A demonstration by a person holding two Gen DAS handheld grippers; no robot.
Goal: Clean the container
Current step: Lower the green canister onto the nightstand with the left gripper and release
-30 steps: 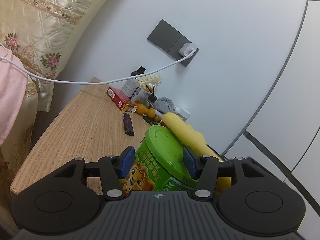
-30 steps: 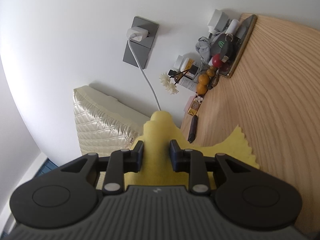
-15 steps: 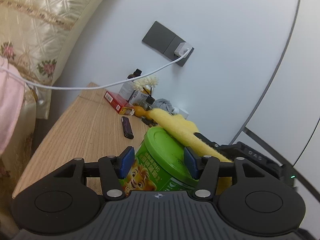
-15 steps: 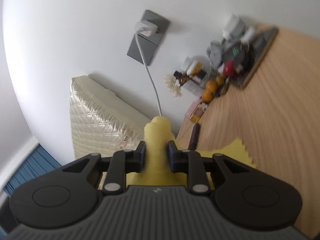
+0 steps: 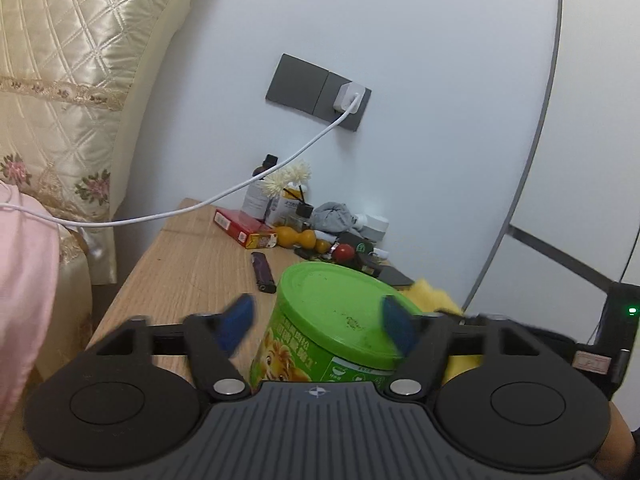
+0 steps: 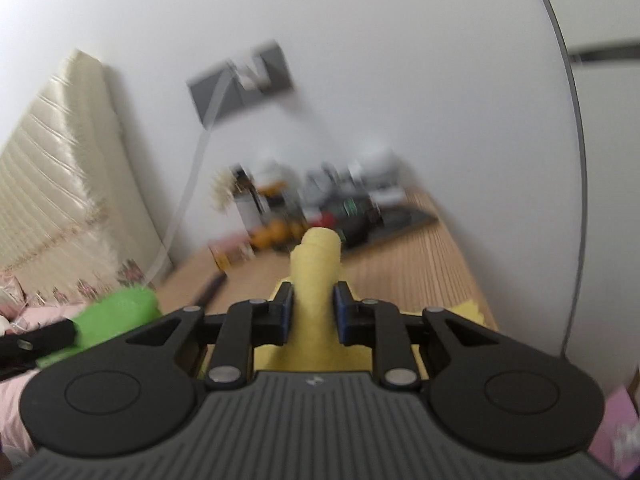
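A green container (image 5: 336, 332) with a green lid and a lion picture stands on the wooden table (image 5: 188, 264), between the spread blue pads of my left gripper (image 5: 320, 320). The left pad is blurred and stands clear of the container's side. My right gripper (image 6: 311, 312) is shut on a rolled yellow cloth (image 6: 316, 272), which sticks out past the fingertips. The cloth also shows in the left wrist view (image 5: 434, 294), behind and to the right of the container. In the blurred right wrist view the container (image 6: 120, 316) is at the lower left.
Clutter sits along the wall at the table's far end: a red box (image 5: 244, 229), a lighter (image 5: 263, 271), orange gourds (image 5: 296, 237), bottles and dried flowers (image 5: 286, 176). A white charger cable (image 5: 224, 196) hangs from the wall socket (image 5: 348, 98). A quilted headboard (image 5: 72, 80) is left.
My left gripper's pads have spread apart from the container. The yellow cloth has come off the lid and moved to the right. The right wrist view has swung round and is blurred.
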